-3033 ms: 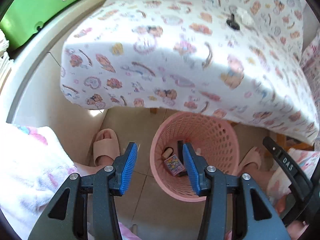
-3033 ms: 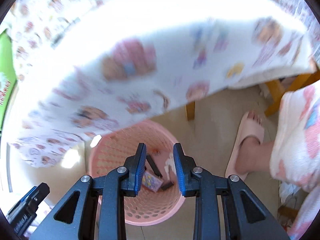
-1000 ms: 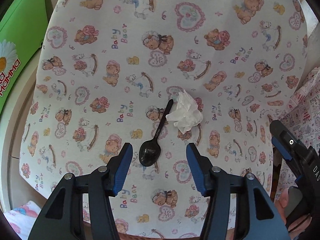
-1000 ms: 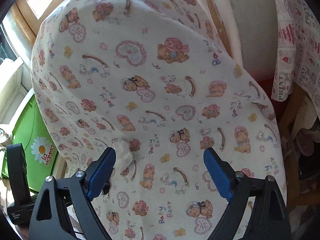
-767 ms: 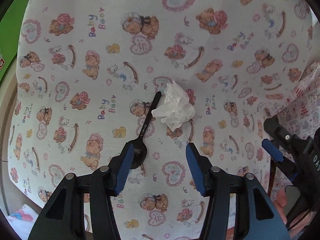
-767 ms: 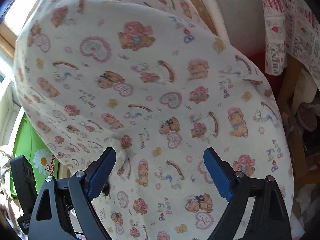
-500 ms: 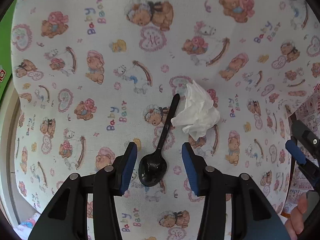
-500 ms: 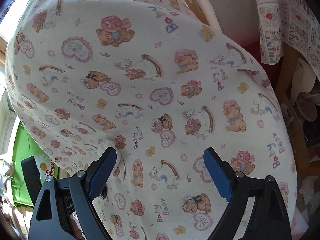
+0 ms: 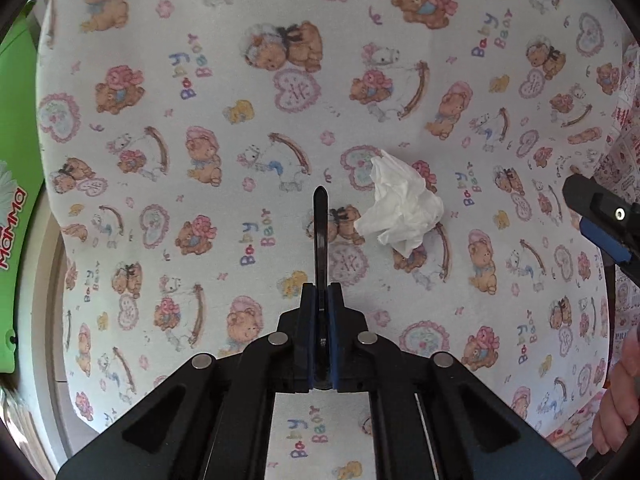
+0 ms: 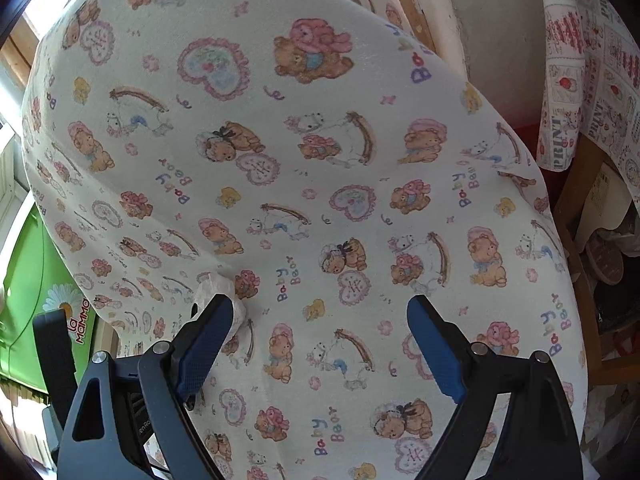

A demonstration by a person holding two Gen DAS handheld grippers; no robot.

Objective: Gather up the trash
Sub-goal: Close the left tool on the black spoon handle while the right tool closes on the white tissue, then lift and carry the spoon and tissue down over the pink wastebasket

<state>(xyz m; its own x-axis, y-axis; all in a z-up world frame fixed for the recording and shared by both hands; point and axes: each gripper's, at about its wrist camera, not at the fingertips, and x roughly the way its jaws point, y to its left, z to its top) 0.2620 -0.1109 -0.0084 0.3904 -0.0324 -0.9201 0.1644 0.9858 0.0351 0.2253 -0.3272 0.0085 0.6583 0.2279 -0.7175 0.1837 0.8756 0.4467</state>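
Observation:
A black plastic spoon [image 9: 321, 236] lies on the bear-print tablecloth [image 9: 180, 92]. My left gripper [image 9: 321, 294] points down at it, jaws closing with the pads pressed on the spoon's bowl end; the handle sticks out ahead. A crumpled white tissue [image 9: 402, 208] rests just right of the handle. In the right wrist view my right gripper [image 10: 320, 308] hovers wide open over the cloth [image 10: 320, 160], nothing between its fingers; the tissue [image 10: 218, 284] peeks out behind its left finger. One finger of the right gripper [image 9: 592, 204] shows at the left view's right edge.
A green box with a daisy logo [image 10: 28, 280] stands left of the table, also seen as the green box [image 9: 12, 152]. A wooden chair frame [image 10: 576, 200] and a printed cloth [image 10: 580, 60] are at the right. A person's hand [image 9: 616, 408] shows at the lower right.
The left gripper came down over the spoon and its jaws went from wide apart to closed on the bowl end. The right gripper stayed wide open and drifted slightly.

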